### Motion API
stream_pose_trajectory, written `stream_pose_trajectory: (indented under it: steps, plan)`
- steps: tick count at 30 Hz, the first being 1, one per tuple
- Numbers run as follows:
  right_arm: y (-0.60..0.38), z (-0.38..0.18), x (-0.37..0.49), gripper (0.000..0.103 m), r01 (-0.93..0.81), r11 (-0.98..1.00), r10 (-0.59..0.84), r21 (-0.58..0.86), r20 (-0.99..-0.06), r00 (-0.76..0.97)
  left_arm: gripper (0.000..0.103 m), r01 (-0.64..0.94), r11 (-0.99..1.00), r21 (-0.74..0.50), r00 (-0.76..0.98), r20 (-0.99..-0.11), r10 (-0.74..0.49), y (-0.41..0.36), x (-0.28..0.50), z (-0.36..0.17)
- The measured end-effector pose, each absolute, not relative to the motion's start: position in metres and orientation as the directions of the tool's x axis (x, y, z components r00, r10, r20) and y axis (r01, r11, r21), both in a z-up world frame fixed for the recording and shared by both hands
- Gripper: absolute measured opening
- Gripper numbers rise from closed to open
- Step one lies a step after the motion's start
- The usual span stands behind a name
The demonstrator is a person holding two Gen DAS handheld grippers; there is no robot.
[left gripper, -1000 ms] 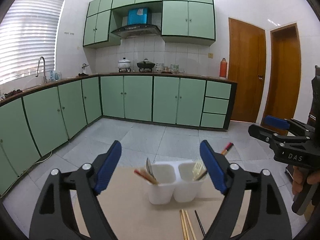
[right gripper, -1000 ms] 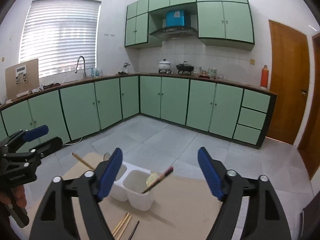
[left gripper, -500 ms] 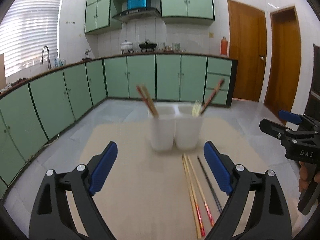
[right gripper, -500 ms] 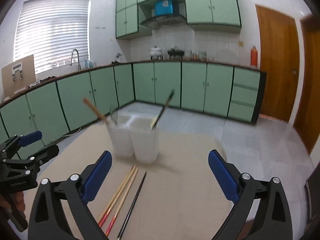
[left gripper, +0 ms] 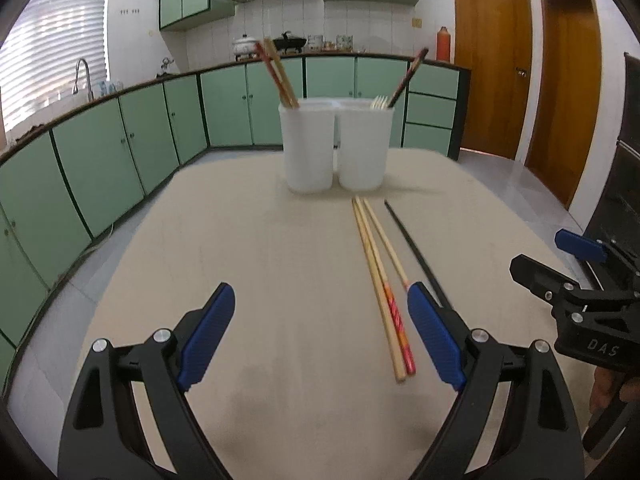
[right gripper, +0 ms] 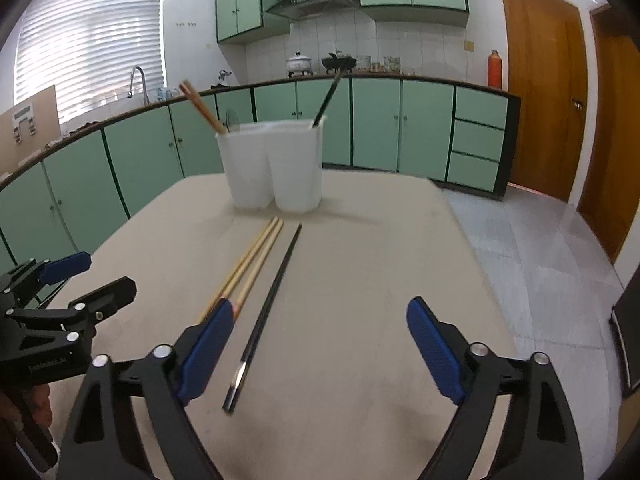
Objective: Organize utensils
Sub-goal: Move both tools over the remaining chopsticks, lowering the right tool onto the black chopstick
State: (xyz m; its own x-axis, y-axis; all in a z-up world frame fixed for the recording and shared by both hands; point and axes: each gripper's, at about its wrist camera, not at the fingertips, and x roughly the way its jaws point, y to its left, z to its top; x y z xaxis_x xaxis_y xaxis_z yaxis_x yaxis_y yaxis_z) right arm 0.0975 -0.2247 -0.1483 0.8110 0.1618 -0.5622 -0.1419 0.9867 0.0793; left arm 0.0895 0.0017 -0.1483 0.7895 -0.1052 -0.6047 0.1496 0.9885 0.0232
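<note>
A white two-cup utensil holder (left gripper: 336, 144) (right gripper: 276, 168) stands at the far middle of the beige table (left gripper: 260, 280). Its left cup holds wooden chopsticks (left gripper: 278, 74); its right cup holds a fork (left gripper: 380, 102) and a dark chopstick (left gripper: 408, 78). Wooden chopsticks (left gripper: 378, 276) (right gripper: 250, 258) and one black chopstick (left gripper: 412, 248) (right gripper: 272, 300) lie on the table in front of it. My left gripper (left gripper: 320, 336) is open and empty, low over the near table. My right gripper (right gripper: 320, 344) is open and empty, the black chopstick's near end just inside its left finger.
The table's edges drop to a tiled floor (right gripper: 540, 248). Green cabinets (left gripper: 120, 148) and a counter run behind and to the left. Wooden doors (left gripper: 492, 60) stand at the right. Each gripper shows in the other's view, the right one (left gripper: 580, 300), the left one (right gripper: 52, 320).
Both grippers have dropped from high above the table to low over its near edge. The holder and loose chopsticks now show from a lower angle and have not moved.
</note>
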Motion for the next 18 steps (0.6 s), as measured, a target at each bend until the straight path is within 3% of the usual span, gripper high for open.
stream_pose_trajectory:
  steps: [5,18]
  plan:
    - [-0.219,-0.166,0.089,0.071,-0.138,0.984,0.178,0.111,-0.597,0.782,0.077,0.147,0.989,0.012,0.764,-0.637,-0.106,0.003,0.083,-0.164]
    - [-0.19,-0.187,0.073,0.048,-0.18,0.98,0.19,0.081,-0.641,0.744,0.076,0.154,0.988,-0.025,0.727,-0.674,-0.131,-0.002,0.076,-0.181]
